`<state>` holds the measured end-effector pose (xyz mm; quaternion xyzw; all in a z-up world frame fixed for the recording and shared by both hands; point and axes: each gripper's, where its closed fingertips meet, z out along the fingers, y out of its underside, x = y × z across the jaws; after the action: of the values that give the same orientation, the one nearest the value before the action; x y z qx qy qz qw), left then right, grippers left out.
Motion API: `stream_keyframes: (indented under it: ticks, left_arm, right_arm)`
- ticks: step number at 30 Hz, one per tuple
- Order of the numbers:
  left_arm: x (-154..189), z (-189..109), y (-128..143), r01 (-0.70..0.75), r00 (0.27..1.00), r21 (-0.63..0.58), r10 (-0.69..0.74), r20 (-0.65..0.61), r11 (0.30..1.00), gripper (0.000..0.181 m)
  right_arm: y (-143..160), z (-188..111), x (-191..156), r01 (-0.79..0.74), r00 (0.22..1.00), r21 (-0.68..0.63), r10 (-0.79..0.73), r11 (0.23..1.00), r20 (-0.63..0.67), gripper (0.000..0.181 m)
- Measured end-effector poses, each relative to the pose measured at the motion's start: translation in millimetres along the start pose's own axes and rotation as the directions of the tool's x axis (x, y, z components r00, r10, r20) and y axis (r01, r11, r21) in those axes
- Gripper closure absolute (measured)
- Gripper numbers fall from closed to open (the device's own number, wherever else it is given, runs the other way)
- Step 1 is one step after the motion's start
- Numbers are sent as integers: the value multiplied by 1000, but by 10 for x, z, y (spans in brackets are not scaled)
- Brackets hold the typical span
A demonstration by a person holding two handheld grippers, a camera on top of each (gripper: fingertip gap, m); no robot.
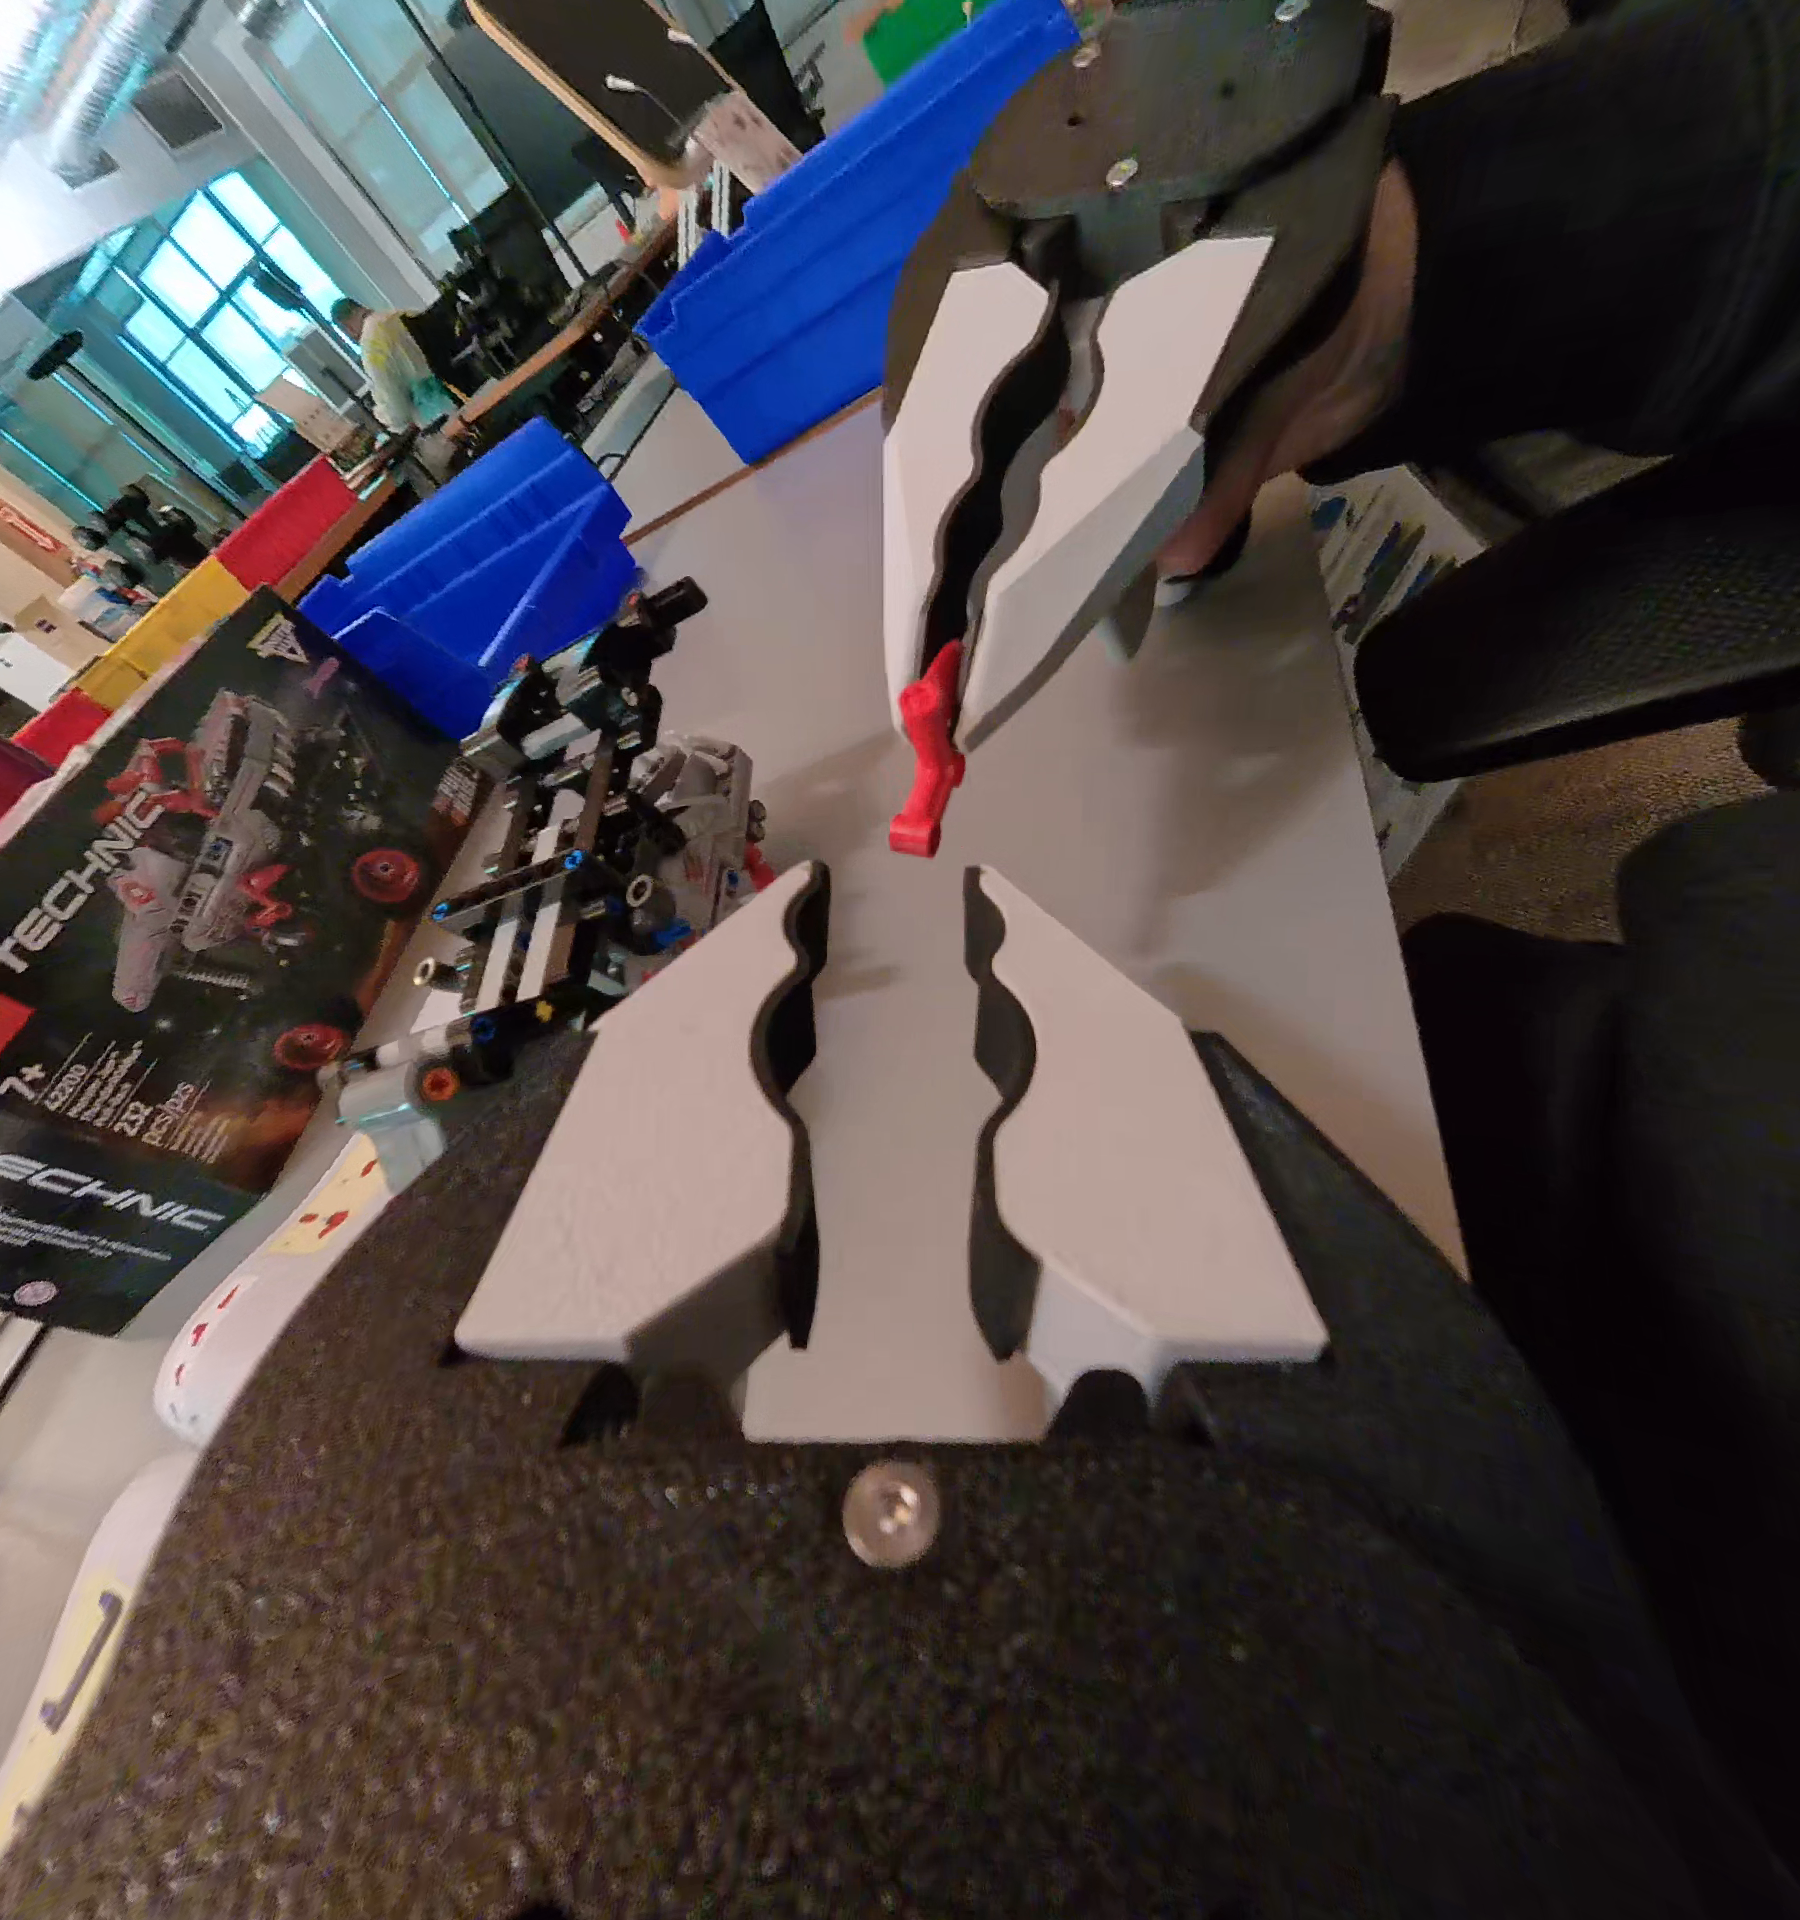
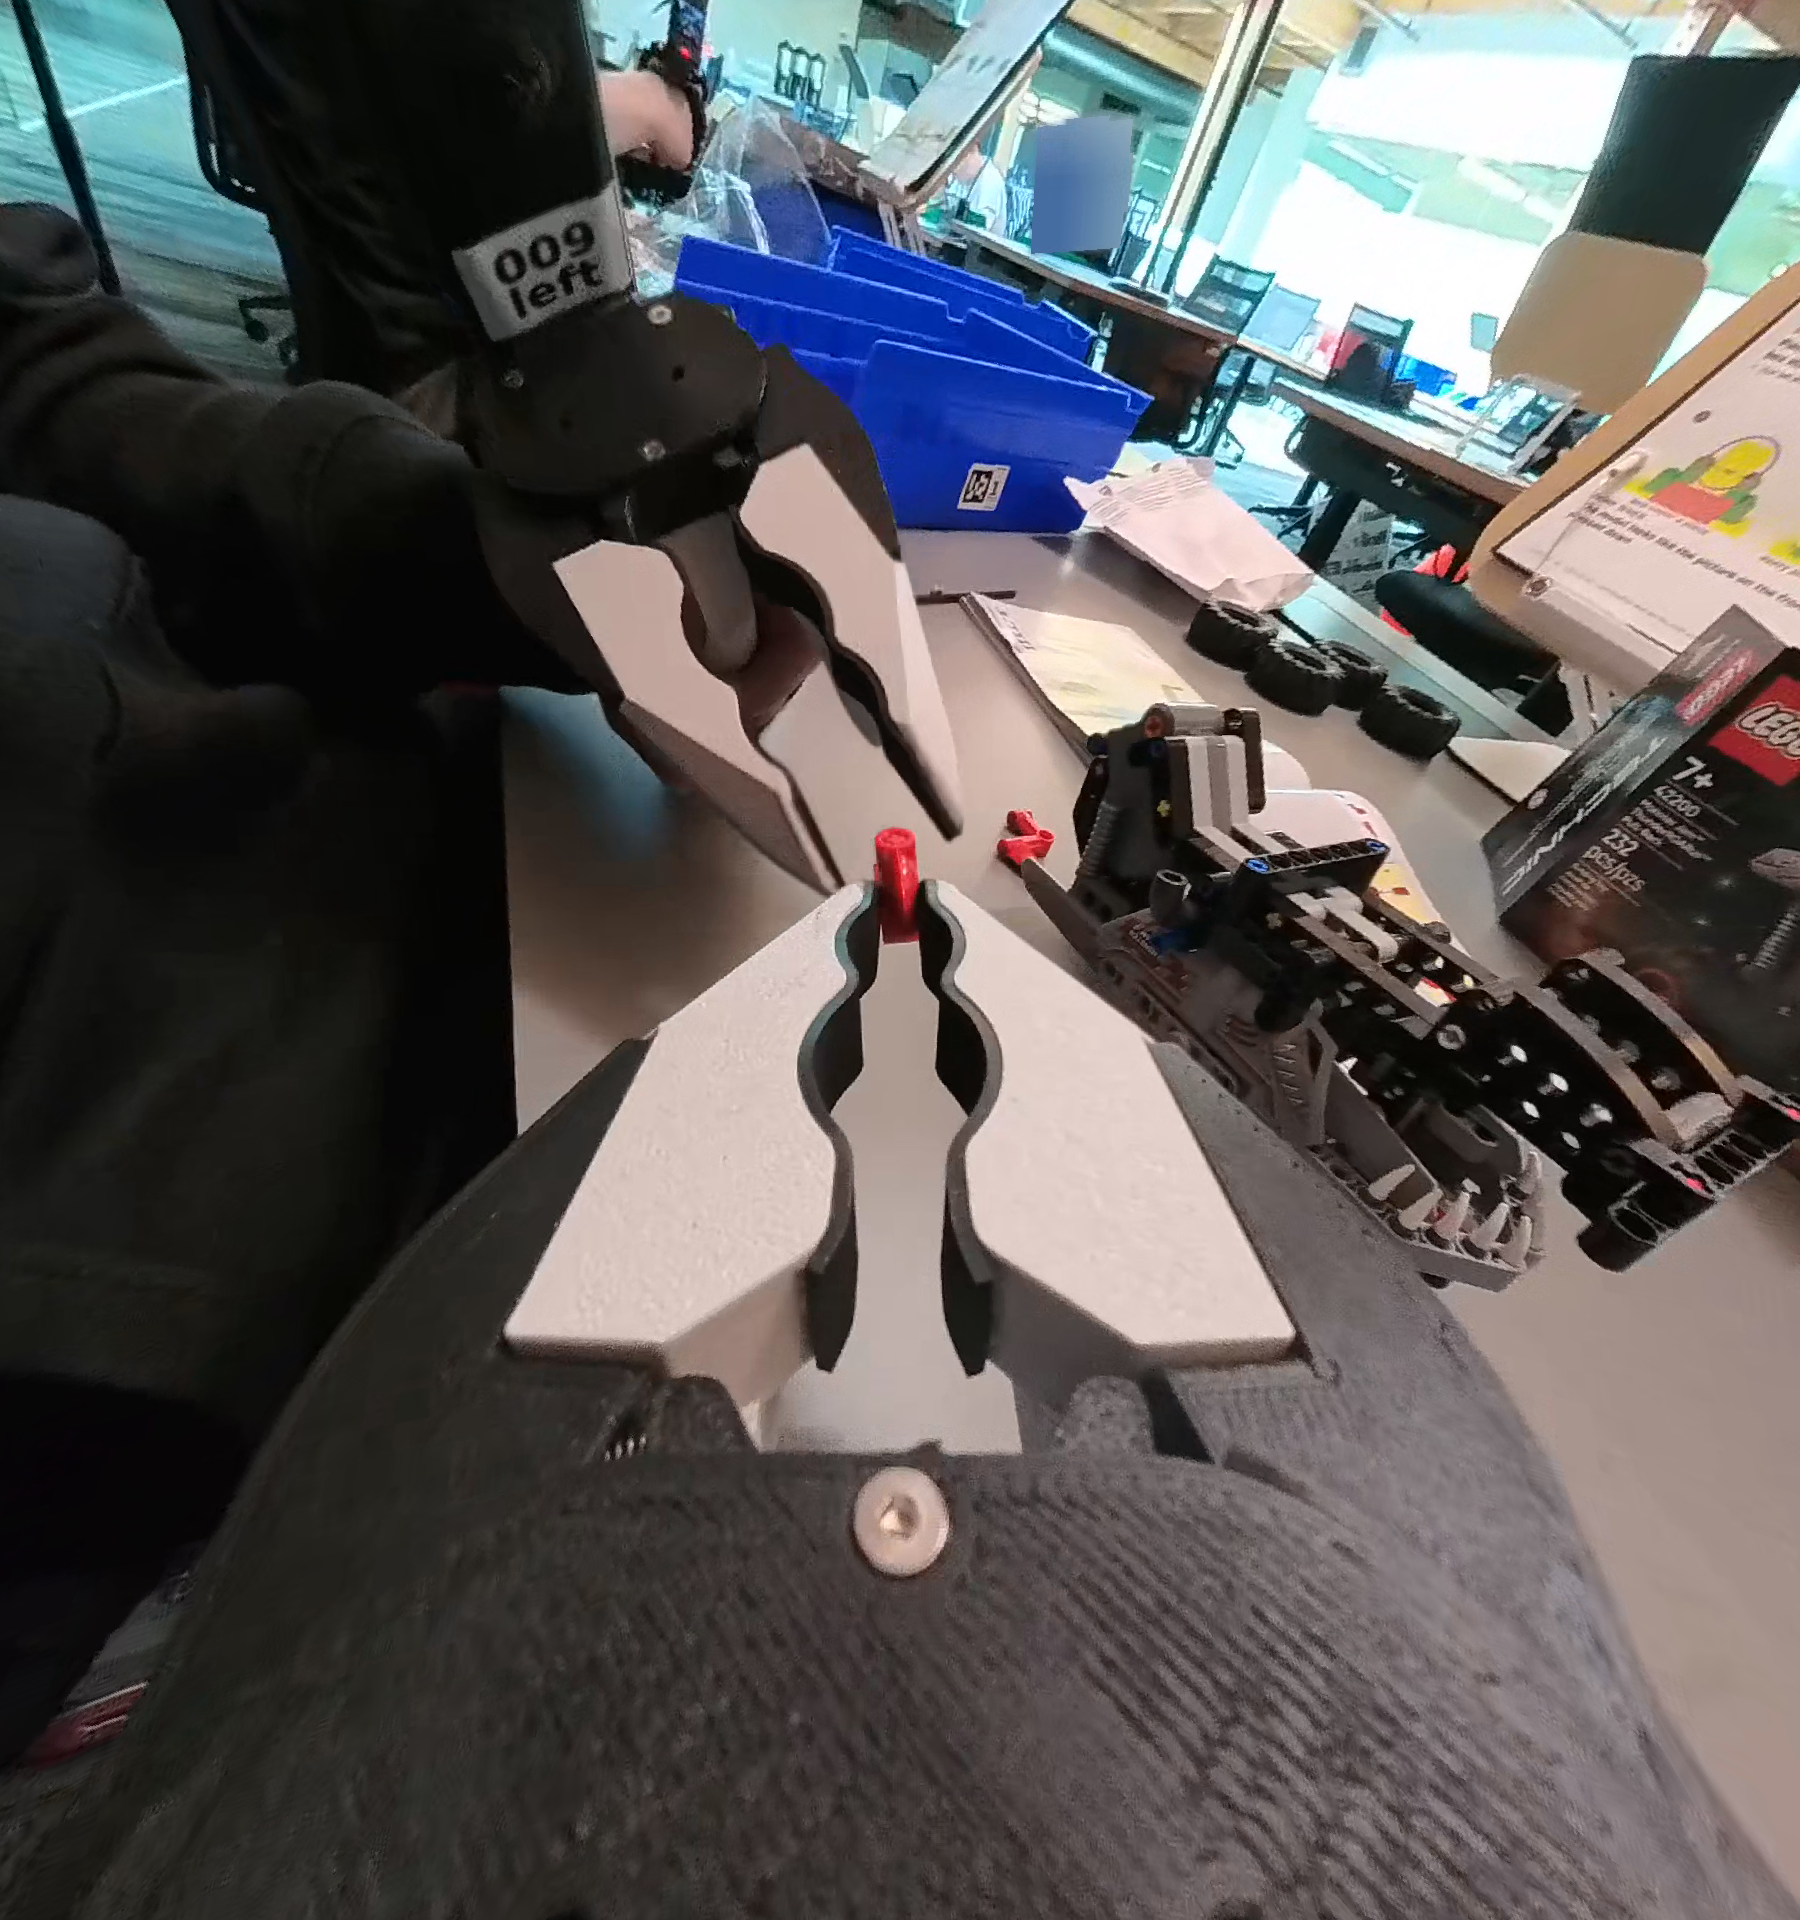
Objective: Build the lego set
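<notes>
My right gripper [image 2: 894,902] is shut on a small red Lego piece [image 2: 894,883], pinched at the fingertips and held above the grey table [image 2: 667,935]. In the left wrist view the same right gripper [image 1: 953,712] hangs from above with the red piece [image 1: 925,758] sticking out below its tips. My left gripper [image 1: 896,881] is open and empty, its tips just short of the red piece. In the right wrist view the left gripper [image 2: 883,854] points down at the piece from the upper left. The part-built black and grey Lego vehicle [image 2: 1343,987] lies on the table to the right; it also shows in the left wrist view [image 1: 584,831].
A second small red piece [image 2: 1026,831] lies by the model's tail. The Lego box [image 2: 1706,810] [image 1: 148,883] stands beside the model. Black tyres [image 2: 1322,675], a booklet [image 2: 1083,665] and blue bins [image 2: 958,395] [image 1: 771,281] sit farther back. A black chair [image 1: 1602,623] is at the table's edge. Only a small space, under 4 cm, lies between the two pairs of fingers.
</notes>
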<state>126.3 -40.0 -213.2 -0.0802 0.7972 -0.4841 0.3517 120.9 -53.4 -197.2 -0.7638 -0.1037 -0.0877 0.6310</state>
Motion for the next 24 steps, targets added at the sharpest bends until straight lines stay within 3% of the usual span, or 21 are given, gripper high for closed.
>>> stream_keyframes:
  ticks: [7,13,17,21,24]
  left_arm:
    - [84,93,23,-20,999,-32,19,-43,999,174]
    - [52,143,96,4,999,-65,-6,-43,998,174]
    - [11,194,152,29,999,-85,-32,-41,996,175]
    - [-97,244,182,29,999,-102,-31,-18,994,175]
    - [-161,272,196,21,1000,-110,-23,-15,994,175]
  right_arm:
    - [24,38,-57,7,999,-19,-6,1000,48,176]
    - [112,49,-11,42,998,-65,-39,997,47,175]
    - [210,77,105,94,995,-118,-96,989,-14,154]
    - [223,96,195,118,992,-112,-122,987,-26,171]
    - [216,118,250,106,994,-101,-108,989,-13,173]
